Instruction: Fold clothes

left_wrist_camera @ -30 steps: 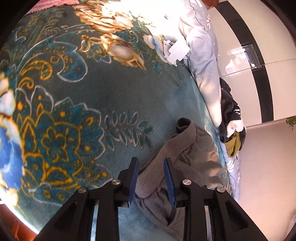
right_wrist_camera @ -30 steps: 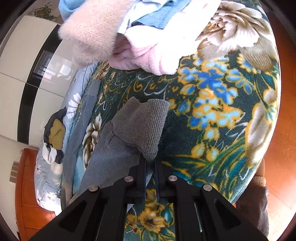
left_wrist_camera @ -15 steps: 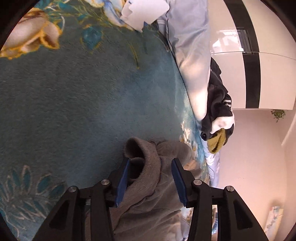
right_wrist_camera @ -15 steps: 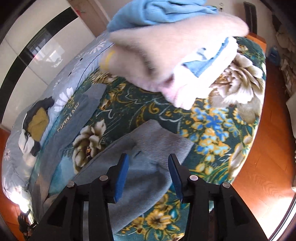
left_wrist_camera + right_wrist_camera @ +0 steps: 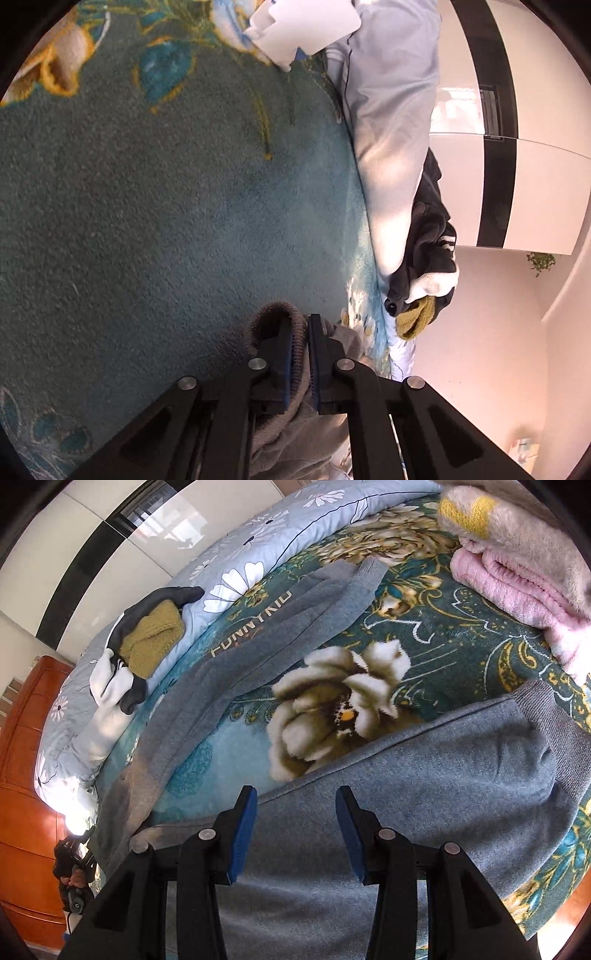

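The grey sweatpants (image 5: pixel 424 786) lie spread on the bed's floral blanket (image 5: pixel 166 203), one ribbed cuff (image 5: pixel 291 339) clenched in the left claw (image 5: pixel 299 332) at 6 o'clock. That pinch takes only the cuff's edge, so I reckon a pull could slip it free or bunch the leg. A second ago this claw was open. The right claw (image 5: pixel 293 827), then shut on the other cuff, now hangs released over the leg.
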A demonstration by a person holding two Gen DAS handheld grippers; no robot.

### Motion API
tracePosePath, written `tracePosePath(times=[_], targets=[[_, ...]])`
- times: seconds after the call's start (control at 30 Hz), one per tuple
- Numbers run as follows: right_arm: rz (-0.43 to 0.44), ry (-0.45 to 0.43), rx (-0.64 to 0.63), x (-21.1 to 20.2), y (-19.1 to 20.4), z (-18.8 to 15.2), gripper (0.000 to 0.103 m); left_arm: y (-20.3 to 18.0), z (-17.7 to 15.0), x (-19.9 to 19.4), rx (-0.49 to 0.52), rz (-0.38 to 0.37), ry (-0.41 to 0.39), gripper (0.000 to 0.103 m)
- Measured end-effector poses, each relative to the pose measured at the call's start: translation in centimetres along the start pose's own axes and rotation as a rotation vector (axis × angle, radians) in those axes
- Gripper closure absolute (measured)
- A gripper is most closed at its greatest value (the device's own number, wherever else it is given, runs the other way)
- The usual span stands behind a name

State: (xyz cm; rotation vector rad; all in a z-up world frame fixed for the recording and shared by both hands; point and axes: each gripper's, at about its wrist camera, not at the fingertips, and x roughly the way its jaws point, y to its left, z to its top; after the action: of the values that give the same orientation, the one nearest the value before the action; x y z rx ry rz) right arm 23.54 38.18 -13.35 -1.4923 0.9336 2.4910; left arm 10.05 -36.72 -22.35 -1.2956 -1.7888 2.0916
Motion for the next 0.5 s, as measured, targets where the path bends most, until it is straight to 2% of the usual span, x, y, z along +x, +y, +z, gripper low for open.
tracePosePath(times=[0.03,0.13,0.37,0.43,0.47,0.5], targets=[[-0.003,0.001,0.001,0.0,-0.2,0.0,0.058,-0.6,0.1,-0.8,0.019,-0.017,-0.031,0.096],[-0.01,-0.003,0.022,-0.4,-1.4,0.1,0.058,-1.2,0.8,-2.5,0.069,0.01,-0.12,0.097],[0.001,0.003,0.073,0.0,-3.3,0.9,0.057,0.4,1.5,-0.6,0.062,0.152,-0.09,0.095],[0.016,-0.007,0.07,0.0,-3.4,1.7,0.057,0.4,1.6,-0.7,0.045,0.151,-0.073,0.091],[0.018,-0.017,0.071,0.0,-3.4,2.4,0.058,0.4,1.7,-1.0,0.032,0.155,-0.064,0.084],[0.021,-0.027,0.072,-0.1,-3.4,3.0,0.057,0.4,1.7,-1.3,0.023,0.165,-0.053,0.071]])
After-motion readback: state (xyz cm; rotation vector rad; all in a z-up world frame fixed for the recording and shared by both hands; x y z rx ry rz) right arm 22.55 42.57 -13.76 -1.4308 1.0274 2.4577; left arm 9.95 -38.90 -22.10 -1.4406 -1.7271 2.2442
